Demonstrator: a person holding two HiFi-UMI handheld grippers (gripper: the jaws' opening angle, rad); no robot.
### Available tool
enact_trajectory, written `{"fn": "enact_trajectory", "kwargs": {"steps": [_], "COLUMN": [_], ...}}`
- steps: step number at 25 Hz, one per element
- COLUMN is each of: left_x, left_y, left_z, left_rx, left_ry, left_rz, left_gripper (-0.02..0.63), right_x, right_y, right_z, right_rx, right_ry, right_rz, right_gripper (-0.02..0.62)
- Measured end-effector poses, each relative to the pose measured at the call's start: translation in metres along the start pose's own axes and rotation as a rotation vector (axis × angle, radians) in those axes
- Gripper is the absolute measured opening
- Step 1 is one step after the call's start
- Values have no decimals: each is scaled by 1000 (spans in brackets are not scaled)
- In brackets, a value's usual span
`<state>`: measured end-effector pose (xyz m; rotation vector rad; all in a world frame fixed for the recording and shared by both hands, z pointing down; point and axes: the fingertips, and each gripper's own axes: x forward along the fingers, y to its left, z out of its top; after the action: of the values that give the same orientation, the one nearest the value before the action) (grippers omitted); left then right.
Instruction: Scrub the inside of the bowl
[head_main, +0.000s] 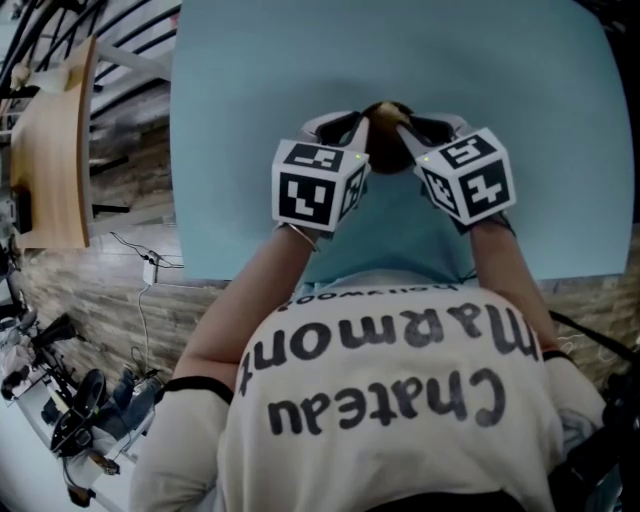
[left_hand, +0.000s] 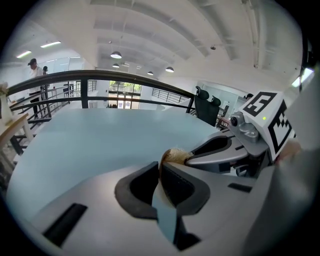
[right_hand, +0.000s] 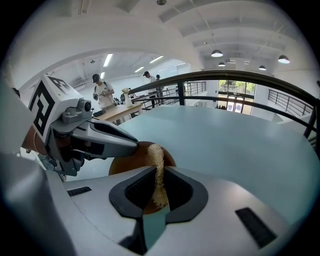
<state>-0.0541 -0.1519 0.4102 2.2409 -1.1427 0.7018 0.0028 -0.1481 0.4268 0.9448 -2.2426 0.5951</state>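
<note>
A small brown bowl is held up over the light blue table, between my two grippers. My left gripper is shut on the bowl's thin rim, which shows edge-on between its pads. My right gripper is shut on a tan fibrous scrub pad. The pad stands upright against the inside of the bowl. In the left gripper view the pad's tip shows just past the rim, next to the right gripper's finger. Most of the bowl is hidden behind the jaws.
The table's near edge lies just in front of the person's body. A wooden bench stands off to the left, with cables and gear on the floor. A dark railing, office chairs and people are far behind.
</note>
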Motion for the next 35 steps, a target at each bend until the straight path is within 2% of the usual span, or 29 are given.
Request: {"fn": "enact_trajectory", "kwargs": {"steps": [10, 19, 31, 35], "left_x": [-2, -2, -2, -1], "left_y": [-5, -9, -6, -8], "left_z": [5, 17, 21, 24], "left_rx": [21, 65, 85, 89], "left_ry": [-22, -44, -40, -45], "left_rz": [0, 23, 30, 25], "left_gripper": [25, 26, 29, 32], "right_x": [-4, -8, -3, -2], "right_y": [-9, -21, -22, -22], "right_z": [-11, -18, -26, -29], "right_rx": [89, 236, 281, 239], "right_ry": [-13, -41, -32, -13], "right_rz": [-7, 32, 49, 28], "right_gripper": [60, 60, 60, 60]}}
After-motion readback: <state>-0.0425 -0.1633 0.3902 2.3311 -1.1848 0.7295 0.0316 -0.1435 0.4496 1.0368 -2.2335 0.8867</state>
